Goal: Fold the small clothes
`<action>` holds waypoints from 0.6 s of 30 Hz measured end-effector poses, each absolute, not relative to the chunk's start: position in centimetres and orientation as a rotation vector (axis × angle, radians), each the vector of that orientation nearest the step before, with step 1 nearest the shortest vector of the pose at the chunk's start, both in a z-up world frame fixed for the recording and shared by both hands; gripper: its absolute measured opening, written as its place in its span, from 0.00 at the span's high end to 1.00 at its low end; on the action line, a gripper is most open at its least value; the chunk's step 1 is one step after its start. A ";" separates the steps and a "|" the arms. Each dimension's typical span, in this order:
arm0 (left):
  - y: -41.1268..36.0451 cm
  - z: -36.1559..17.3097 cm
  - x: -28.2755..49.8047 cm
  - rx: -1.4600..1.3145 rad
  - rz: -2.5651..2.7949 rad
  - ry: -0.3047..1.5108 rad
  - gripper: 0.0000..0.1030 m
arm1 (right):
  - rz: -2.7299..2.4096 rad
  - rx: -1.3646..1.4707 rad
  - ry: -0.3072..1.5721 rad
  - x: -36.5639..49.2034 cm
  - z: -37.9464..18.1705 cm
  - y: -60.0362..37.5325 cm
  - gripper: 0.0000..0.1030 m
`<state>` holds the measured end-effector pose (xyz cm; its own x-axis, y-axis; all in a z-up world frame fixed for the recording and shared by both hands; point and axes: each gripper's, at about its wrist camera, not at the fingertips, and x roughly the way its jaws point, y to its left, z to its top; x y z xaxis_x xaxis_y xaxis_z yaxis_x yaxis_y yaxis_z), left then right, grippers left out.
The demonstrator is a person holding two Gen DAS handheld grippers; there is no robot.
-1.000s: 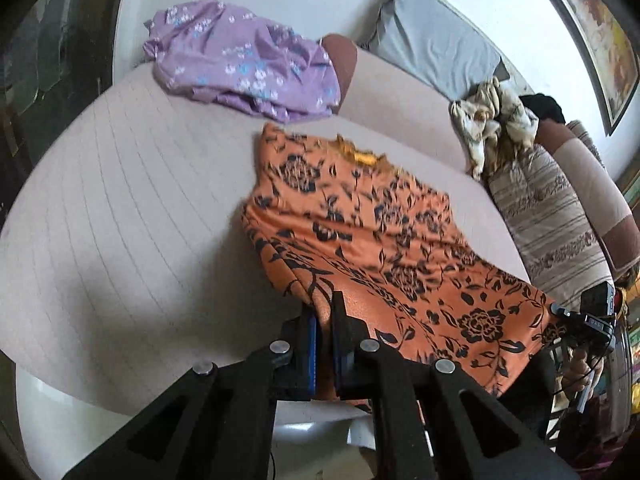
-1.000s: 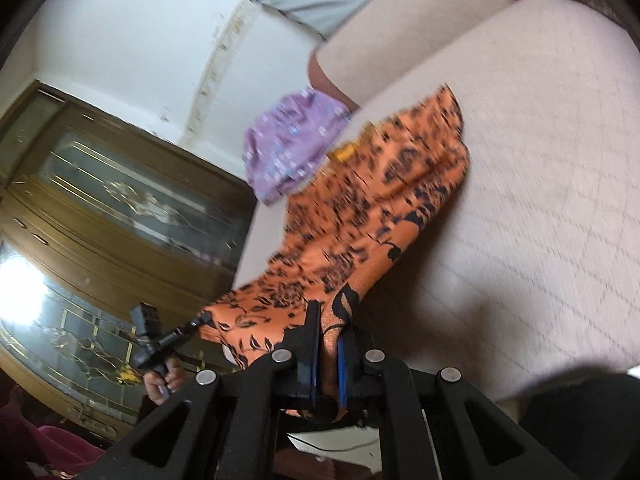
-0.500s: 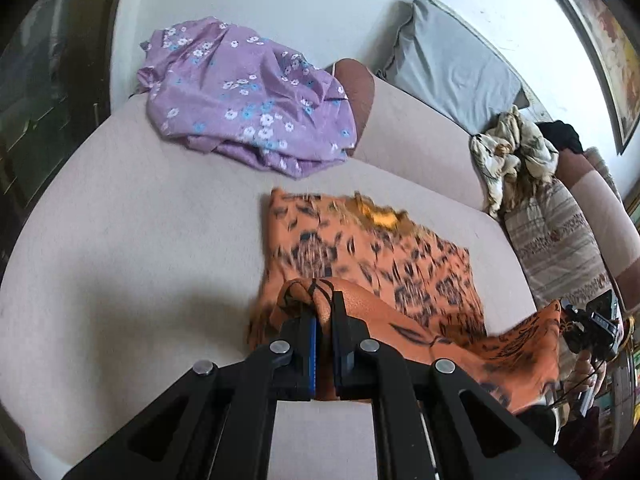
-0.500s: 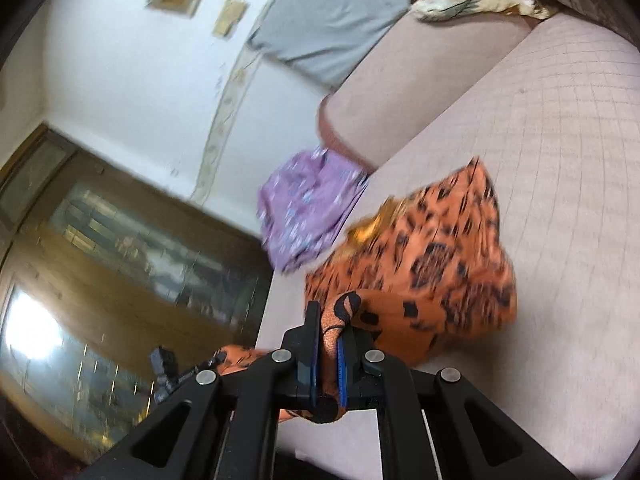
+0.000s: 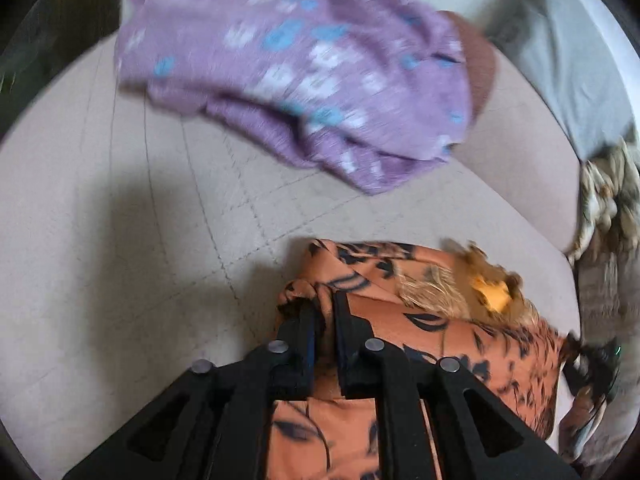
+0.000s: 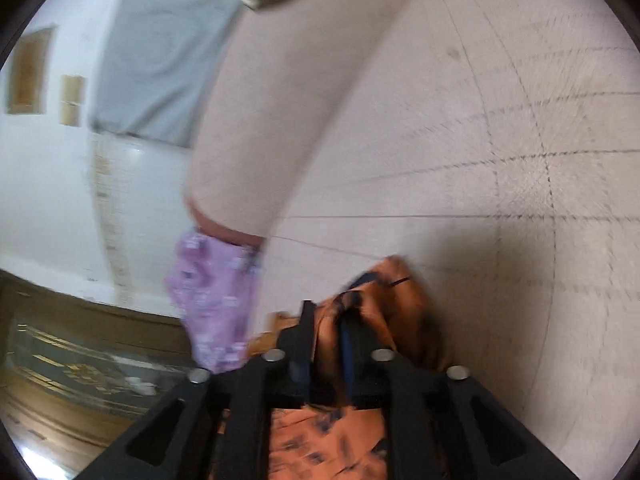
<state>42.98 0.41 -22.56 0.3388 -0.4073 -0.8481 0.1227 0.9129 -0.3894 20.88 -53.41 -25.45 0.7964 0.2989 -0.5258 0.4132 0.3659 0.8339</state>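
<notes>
I see my left gripper (image 5: 323, 312) and right gripper (image 6: 326, 322) each with a bunched corner of the orange floral garment (image 5: 432, 332) between jaws that have just been parting. The garment lies doubled on the beige quilted sofa (image 5: 120, 220); a purple garment (image 5: 304, 68) sits at twelve o'clock.

Beige quilted sofa seat (image 5: 120, 240) fills most of the room's near side, stitched in a grid of squares. Behind it a plain beige backrest (image 5: 520, 168) w/ a brown rounded end (image 5: 478, 68). Grey pillow (image 5: 568, 60) leans vs. the white wall (image 6: 48, 184), above the backrest. Cream-and-brown patterned cloth (image 5: 608, 192) lies crumpled over the backrest just beside the pillow; below it a striped cushion (image 5: 604, 292), too blurred for detail. On the wall, two tan plates (image 6: 72, 100) side by side, left of the pillow. Lower down, a wooden cabinet (image 6: 80, 360) w/ glass doors and gold tracery, approx. at the sofa's end
</notes>
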 end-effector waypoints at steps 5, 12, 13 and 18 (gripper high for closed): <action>2.7 -22.6 42.4 -0.469 -0.378 1.126 0.88 | -0.060 1.231 0.666 21.4 -25.5 -54.5 0.67; 4.8 -15.6 36.6 -0.399 -0.289 0.840 0.24 | -0.149 1.167 0.490 16.9 -20.4 -54.8 0.19; 4.9 -14.5 34.9 -0.365 -0.250 0.776 0.23 | -0.134 1.081 0.524 16.9 -19.3 -53.5 0.26; 2.3 -14.1 28.3 -0.236 -0.249 0.785 0.23 | 0.037 0.645 0.744 19.7 -16.0 -40.8 0.63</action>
